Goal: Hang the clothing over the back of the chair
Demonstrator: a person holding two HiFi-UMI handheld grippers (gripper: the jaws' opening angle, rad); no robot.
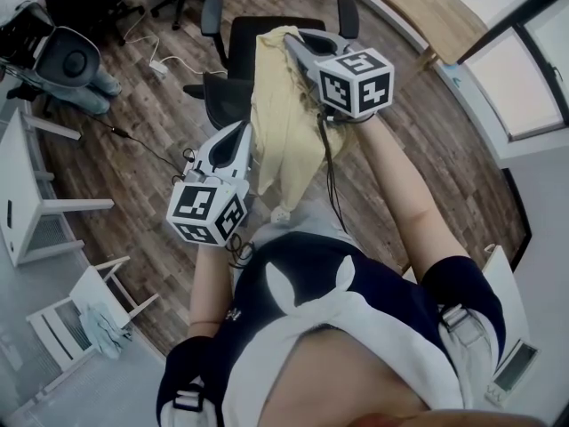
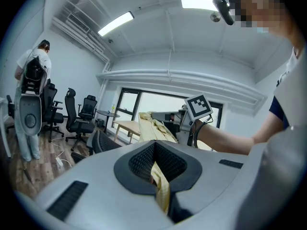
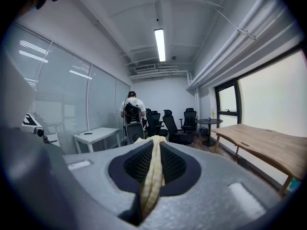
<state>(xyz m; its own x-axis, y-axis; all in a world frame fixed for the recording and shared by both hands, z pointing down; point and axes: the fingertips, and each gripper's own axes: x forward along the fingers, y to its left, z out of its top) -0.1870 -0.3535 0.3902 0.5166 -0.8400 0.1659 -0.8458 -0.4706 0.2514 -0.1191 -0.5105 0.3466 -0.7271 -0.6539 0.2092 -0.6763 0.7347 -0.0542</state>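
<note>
A pale yellow garment [image 1: 283, 123] hangs stretched between my two grippers above a black office chair [image 1: 233, 41]. The chair's dark back [image 1: 222, 98] is just left of the cloth. My right gripper [image 1: 292, 41] is shut on the garment's upper edge over the seat. The left gripper [image 1: 244, 132] is shut on a lower edge nearer my body. In the left gripper view a yellow fold [image 2: 161, 188] is pinched in the gripper [image 2: 158, 171], and the cloth [image 2: 152, 127] runs on to the right gripper's marker cube [image 2: 198, 107]. In the right gripper view a yellow strip [image 3: 151, 176] is clamped in the gripper [image 3: 153, 150].
A person with a backpack [image 3: 130, 110] stands by several black office chairs [image 3: 168, 123]. A white table [image 3: 96, 135] stands at the left and a wooden table [image 3: 268, 147] at the right under the window. A cable and power strip [image 1: 158, 66] lie on the wood floor.
</note>
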